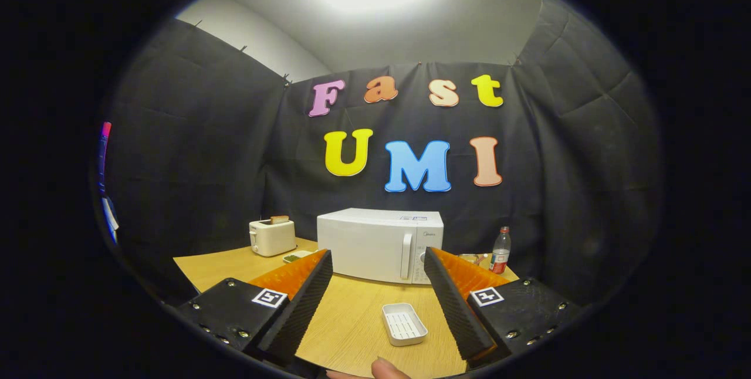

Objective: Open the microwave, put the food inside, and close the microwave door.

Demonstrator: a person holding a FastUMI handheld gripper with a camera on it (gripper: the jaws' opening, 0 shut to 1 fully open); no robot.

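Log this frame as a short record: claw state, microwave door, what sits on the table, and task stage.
claw: claw open, fingers spread wide, holding nothing
microwave: microwave at the back of the table, beyond the fingers, door shut, handle on its right side
tray: small white tray on the table between the fingers, looks empty
toaster: toaster left of the microwave, bread in a slot
bottle: bottle right of the microwave, upright
stage: door not yet opened
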